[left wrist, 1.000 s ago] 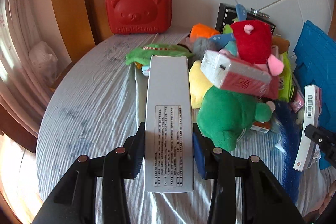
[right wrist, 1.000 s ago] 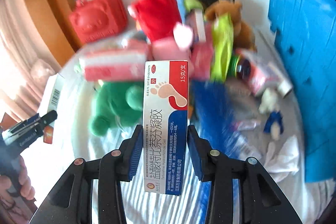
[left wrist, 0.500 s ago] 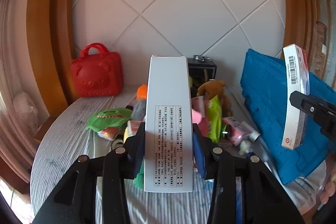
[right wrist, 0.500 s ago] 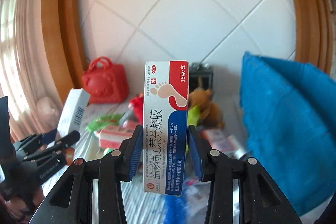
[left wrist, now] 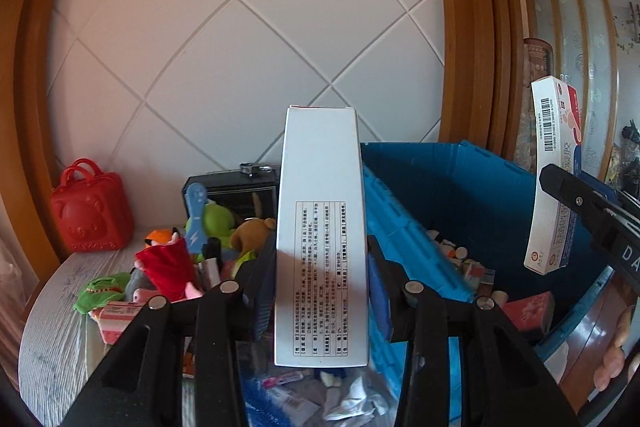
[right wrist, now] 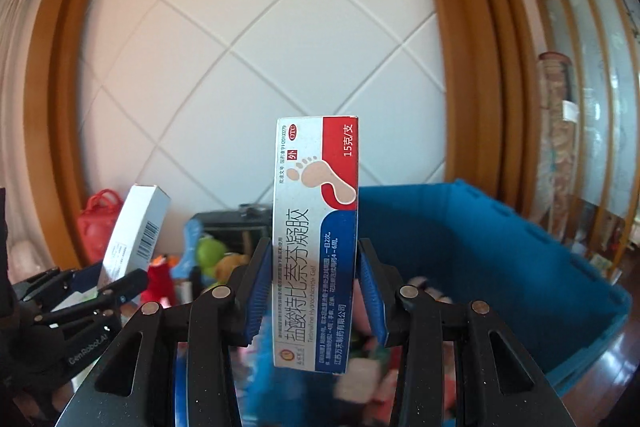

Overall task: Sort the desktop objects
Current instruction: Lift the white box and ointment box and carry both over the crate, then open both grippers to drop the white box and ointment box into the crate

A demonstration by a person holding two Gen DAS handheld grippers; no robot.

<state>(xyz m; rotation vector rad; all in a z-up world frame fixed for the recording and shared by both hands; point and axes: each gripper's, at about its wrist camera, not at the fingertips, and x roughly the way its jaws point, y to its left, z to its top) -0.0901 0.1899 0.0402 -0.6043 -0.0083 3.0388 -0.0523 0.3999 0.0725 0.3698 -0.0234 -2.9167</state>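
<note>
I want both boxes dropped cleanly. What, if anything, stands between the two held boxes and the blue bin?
Nothing visible. The left gripper holds the white box, the right gripper the foot-cream box; the blue bin is open-topped just beyond them.

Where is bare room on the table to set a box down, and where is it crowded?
Bare striped cloth lies at the table's left edge, between the red bear case and the green plush. The middle, from the red pouch to the blue crate, is crowded with toys, and the crate floor also holds small things.
</note>
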